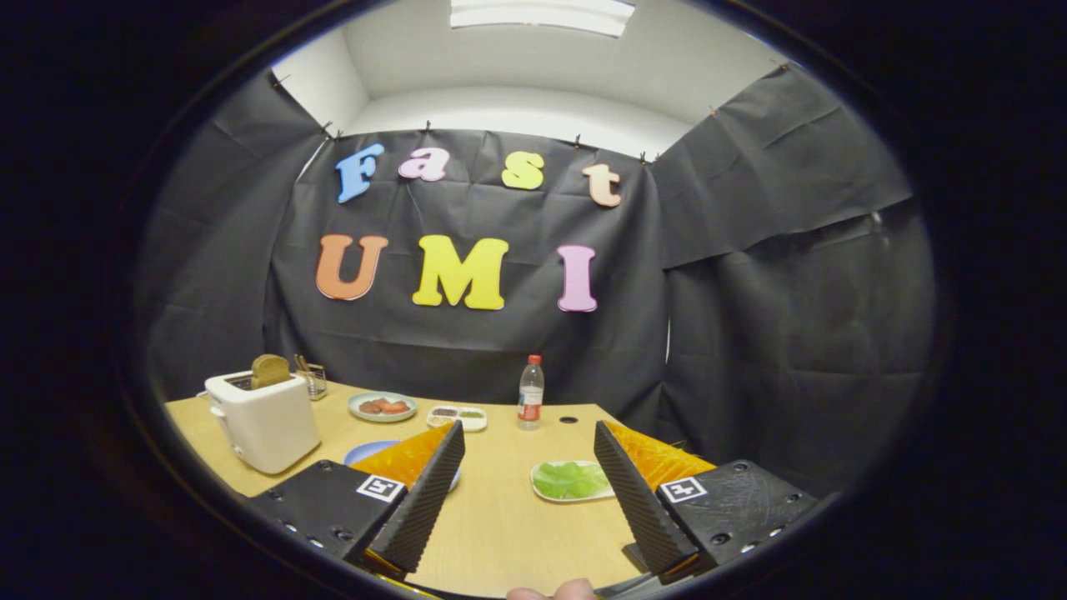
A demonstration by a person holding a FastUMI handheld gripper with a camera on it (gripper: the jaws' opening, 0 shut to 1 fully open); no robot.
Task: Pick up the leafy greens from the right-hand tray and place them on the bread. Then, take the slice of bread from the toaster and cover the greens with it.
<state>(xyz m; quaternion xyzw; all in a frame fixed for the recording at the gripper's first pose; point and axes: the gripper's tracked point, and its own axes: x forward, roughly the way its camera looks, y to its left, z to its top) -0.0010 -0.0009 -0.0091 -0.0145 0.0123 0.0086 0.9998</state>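
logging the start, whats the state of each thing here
gripper: open, nothing held
greens: lying on their tray, between the fingers
toaster: upright, bread slice sticking out of the slot
bottle: upright, capped
blue plate: partly hidden by a finger

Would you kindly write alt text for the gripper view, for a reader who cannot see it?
The gripper hangs open above a wooden table, holding nothing. Leafy greens lie on a tray just ahead between the fingers; farther left, a white toaster holds a bread slice.
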